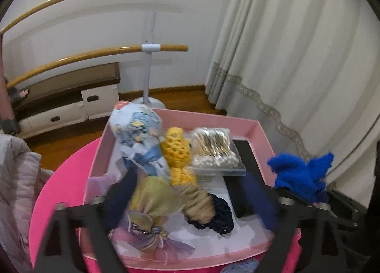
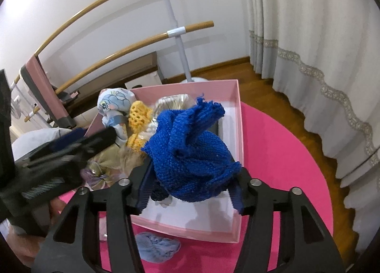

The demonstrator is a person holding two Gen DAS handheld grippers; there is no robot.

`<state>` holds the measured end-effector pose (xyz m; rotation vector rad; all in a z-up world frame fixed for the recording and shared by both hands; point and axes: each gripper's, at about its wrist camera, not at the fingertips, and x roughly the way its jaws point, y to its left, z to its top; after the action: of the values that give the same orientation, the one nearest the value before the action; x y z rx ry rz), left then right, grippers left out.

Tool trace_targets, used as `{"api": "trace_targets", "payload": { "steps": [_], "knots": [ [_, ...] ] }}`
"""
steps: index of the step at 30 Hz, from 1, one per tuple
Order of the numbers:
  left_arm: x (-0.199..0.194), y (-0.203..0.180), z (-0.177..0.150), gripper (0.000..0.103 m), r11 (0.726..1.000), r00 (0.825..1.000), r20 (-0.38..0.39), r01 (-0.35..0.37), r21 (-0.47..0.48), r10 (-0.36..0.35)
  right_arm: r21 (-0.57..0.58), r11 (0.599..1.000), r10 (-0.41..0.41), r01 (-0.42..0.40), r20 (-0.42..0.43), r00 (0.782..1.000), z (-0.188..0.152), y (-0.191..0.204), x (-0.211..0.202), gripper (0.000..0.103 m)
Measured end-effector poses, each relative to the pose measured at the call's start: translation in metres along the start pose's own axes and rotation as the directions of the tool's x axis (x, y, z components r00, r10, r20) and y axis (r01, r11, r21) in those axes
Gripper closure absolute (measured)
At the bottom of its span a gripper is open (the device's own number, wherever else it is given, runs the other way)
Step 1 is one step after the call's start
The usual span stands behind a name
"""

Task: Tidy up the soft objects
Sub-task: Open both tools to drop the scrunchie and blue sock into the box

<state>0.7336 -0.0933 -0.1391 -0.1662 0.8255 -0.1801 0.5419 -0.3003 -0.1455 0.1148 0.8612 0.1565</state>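
Between the two dark fingers of the right gripper (image 2: pixel 190 192) sits a bright blue knitted cloth (image 2: pixel 190 151), bunched up and clamped by them, held above the near part of the pink box (image 2: pixel 239 135). This box stands on a round pink table (image 2: pixel 285 166), and a small pale blue cloth (image 2: pixel 156 246) lies on the table just in front of the box. The left gripper (image 1: pixel 190 199) is over the left half of the box; its fingers stand wide apart, with a yellowish gauze pouch (image 1: pixel 152 201) between them, but the blur does not let me tell if they touch it. Inside the box I see also a printed blue-and-white fabric bundle (image 1: pixel 137 135) that leans against the far left wall, a yellow crocheted piece (image 1: pixel 177 151) beside it, a clear pack of cotton swabs (image 1: pixel 213 149) to the right, and a beige scrunchie (image 1: pixel 199 204) touching a dark navy one (image 1: pixel 219 218). A cream curtain (image 1: pixel 296 59) hangs behind the table.
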Motion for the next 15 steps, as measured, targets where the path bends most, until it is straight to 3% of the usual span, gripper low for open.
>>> {"api": "trace_targets", "payload": {
  "steps": [3, 5, 7, 8, 15],
  "knots": [
    [-0.005, 0.01, 0.003, 0.001, 1.0, 0.999, 0.036, -0.02, -0.016, 0.02, 0.006, 1.0, 0.006, -0.006, -0.004, 1.0, -0.001, -0.002, 0.001, 0.043],
    [-0.008, 0.012, 0.006, 0.001, 0.999, 0.998, 0.048, -0.05, -0.005, 0.05, 0.015, 1.0, 0.014, -0.014, -0.001, 1.0, -0.002, -0.003, -0.001, 0.029],
    [-0.014, 0.014, 0.006, 0.0, 0.998, 0.995, 0.066, -0.069, -0.002, 0.069, 0.026, 0.999, 0.026, -0.026, 0.013, 1.0, -0.003, -0.003, -0.005, 0.006],
    [-0.018, 0.015, 0.006, 0.0, 0.997, 0.994, 0.078, -0.078, -0.001, 0.078, 0.032, 0.999, 0.025, -0.026, 0.022, 0.999, -0.004, -0.003, -0.007, 0.003],
    [-0.053, 0.006, -0.028, 0.0, 0.99, 0.981, 0.136, -0.142, 0.019, 0.138, 0.035, 0.999, -0.007, 0.005, 0.062, 0.998, -0.006, 0.008, -0.029, 0.0]
  ]
}}
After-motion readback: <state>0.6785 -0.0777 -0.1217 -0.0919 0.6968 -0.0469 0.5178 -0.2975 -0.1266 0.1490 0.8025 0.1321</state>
